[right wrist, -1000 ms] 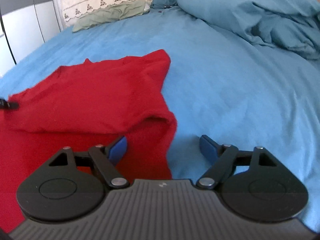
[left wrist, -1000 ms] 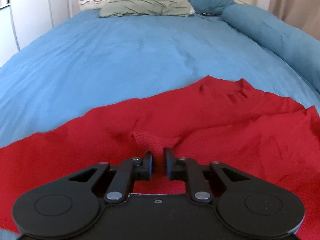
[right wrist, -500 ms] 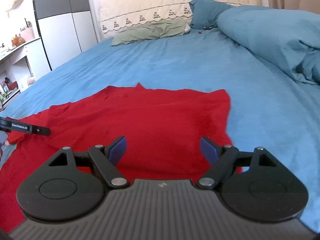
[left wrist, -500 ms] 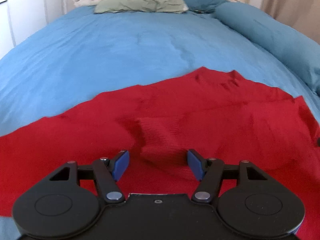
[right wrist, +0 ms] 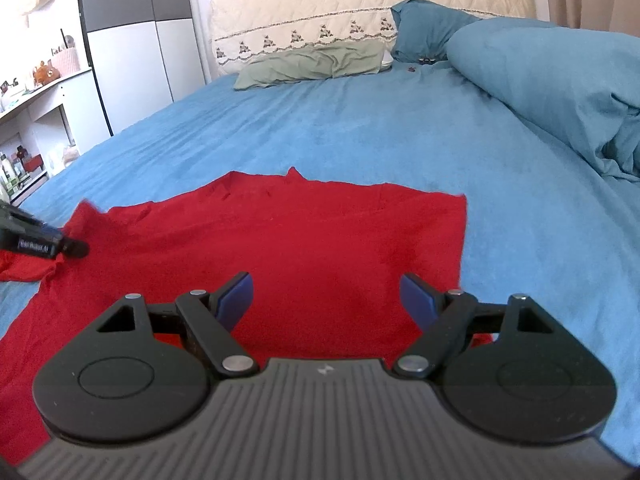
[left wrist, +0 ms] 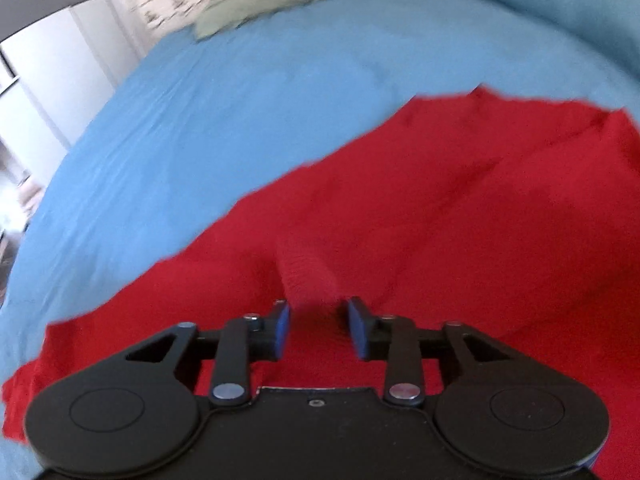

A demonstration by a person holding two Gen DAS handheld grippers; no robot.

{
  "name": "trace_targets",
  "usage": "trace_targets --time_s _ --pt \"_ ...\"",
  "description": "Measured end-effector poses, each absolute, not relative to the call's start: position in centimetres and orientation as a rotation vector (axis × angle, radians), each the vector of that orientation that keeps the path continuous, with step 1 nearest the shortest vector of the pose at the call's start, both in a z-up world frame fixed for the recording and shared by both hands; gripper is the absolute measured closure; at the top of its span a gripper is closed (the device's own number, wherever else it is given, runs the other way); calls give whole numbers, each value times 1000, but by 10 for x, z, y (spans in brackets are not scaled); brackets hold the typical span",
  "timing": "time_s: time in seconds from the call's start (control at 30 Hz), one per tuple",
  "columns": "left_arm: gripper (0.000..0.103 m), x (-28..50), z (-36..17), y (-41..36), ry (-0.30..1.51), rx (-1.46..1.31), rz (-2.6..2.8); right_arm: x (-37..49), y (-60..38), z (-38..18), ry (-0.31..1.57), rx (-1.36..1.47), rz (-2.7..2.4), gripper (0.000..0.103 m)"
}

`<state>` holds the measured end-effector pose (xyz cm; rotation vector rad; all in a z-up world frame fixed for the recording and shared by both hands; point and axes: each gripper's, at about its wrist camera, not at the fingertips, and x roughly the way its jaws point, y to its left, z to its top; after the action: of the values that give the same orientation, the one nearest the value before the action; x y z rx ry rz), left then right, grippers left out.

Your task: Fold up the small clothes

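A: Quick status? Where's the garment?

B: Red garment (right wrist: 320, 240) lies spread on the blue bed sheet (right wrist: 360, 128), near the foot end, mostly flat. Right side edge looks straight, left end is bunched w/ a loose flap.

A: Jaws?

B: Left gripper (left wrist: 318, 326) is closing, jaws narrow, w/ a raised ridge of red fabric (left wrist: 306, 272) running up to the gap. Pads don't seem to press it yet, but the pic is blurred so not 100% sure. Right gripper (right wrist: 326, 300) jaws wide, nothing in them, hanging above the cloth.

A: What could go wrong?

B: Few things, imo. 1) Ridge is thick, prob more than one layer. If the left jaws bite both layers, the whole piece lifts instead of one flap folding over. 2) If they bite only the tip of the ridge, knit can slip out mid-lift and drop crooked. 3) Right side isn't pinning anything, so a pull from the left could drag the garment across the sheet and wreck that straight edge.

A: Bed surface an issue?

B: Soft sheet, could ruck up under the cloth and hide creases. Also the rolled duvet (right wrist: 560, 80) sits on the right, well apart for now.
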<state>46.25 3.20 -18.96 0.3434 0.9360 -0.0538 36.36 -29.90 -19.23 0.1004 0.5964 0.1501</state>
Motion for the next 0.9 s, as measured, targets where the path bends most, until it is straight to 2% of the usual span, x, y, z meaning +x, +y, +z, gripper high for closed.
trace_targets --time_s 0.03,0.1,0.17,0.4,0.57,0.63,0.7,0.77,0.9 --pt "55 461 -193 38 944 348 -27 364 -299 -192 598 100 149 7" --pt "35 454 -196 49 944 336 4 365 -298 -192 601 98 155 7" --pt "31 448 -194 57 927 289 -11 366 -297 -191 607 88 163 7" --pt "31 461 -191 47 875 184 -79 385 -286 -198 629 62 179 6" --pt "31 461 -194 31 848 178 -138 400 -298 -228 716 -17 2 7" --pt "31 459 -195 28 838 177 -145 396 -321 -235 715 81 2 8" --pt "31 459 -197 28 837 159 -144 396 -327 -235 725 55 -52 1" --pt "31 454 -195 32 831 130 -154 393 -338 -234 734 104 -74 2" --pt "27 453 -191 27 789 114 -192 380 -330 -209 623 82 -17 1"
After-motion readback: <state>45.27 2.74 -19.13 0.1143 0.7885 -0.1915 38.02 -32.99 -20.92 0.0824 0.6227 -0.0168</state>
